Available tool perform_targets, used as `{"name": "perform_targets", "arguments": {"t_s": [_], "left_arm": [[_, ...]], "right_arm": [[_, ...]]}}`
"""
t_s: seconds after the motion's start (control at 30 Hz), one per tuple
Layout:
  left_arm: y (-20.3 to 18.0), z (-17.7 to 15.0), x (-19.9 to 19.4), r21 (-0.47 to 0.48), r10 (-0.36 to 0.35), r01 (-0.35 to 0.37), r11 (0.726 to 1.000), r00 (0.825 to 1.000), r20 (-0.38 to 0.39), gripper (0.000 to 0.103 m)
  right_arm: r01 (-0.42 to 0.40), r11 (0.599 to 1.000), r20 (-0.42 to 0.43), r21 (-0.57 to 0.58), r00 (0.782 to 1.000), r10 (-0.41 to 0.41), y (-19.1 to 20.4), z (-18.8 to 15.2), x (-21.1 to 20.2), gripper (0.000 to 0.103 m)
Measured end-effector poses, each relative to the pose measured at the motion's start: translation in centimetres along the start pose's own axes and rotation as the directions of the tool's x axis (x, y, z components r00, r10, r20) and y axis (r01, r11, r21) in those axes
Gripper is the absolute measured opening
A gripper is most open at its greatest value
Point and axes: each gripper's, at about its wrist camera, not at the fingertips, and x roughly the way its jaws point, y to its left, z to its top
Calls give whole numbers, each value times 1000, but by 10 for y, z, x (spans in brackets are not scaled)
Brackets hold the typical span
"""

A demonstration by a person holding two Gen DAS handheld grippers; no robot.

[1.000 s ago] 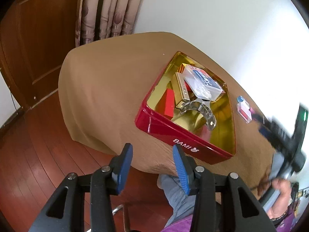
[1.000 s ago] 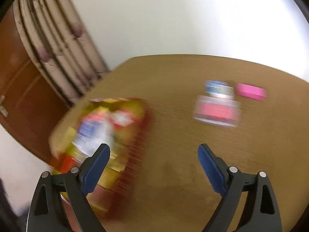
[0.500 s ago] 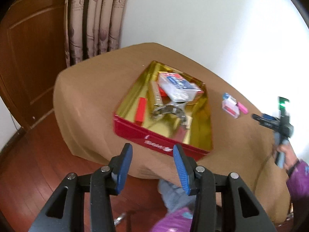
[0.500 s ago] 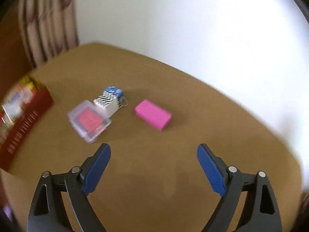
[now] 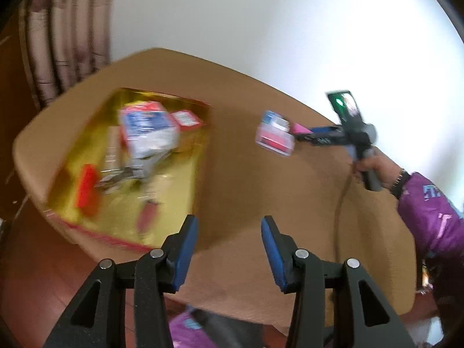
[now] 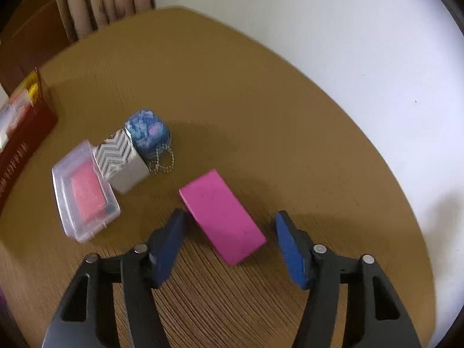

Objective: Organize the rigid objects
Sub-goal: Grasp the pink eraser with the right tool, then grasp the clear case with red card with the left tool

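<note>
At the tabletop's (image 6: 261, 87) left edge a red tin (image 6: 26, 133) is seen, then a clear case (image 6: 84, 194), a grey box (image 6: 121, 159), a blue charm (image 6: 148, 130). Mid-tabletop, a pink block (image 6: 223, 220), judged light, stiff and smooth, lies between the closing right tongs (image 6: 229, 240), untouched; its long sides are best gripped. The left tongs (image 5: 229, 249) are held released, empty.
</note>
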Motion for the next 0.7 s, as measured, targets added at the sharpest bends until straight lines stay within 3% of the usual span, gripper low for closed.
{"name": "perform_targets", "arguments": {"t_s": [0.13, 0.37, 0.5, 0.7], "left_arm": [[-23, 16, 34, -42, -100, 96, 994, 991, -91, 47], [-47, 66, 95, -204, -201, 166, 965, 966, -164, 47], [-64, 90, 131, -256, -191, 138, 957, 962, -196, 49], [-67, 109, 180, -340, -77, -24, 940, 957, -280, 49]], "right_arm": [[4, 998, 12, 56, 1000, -4, 2, -15, -11, 28], [-17, 965, 81, 262, 997, -4, -12, -87, -45, 27], [-58, 937, 135, 345, 991, 12, -14, -128, -62, 27], [-130, 905, 235, 405, 971, 35, -16, -170, -72, 27]]}}
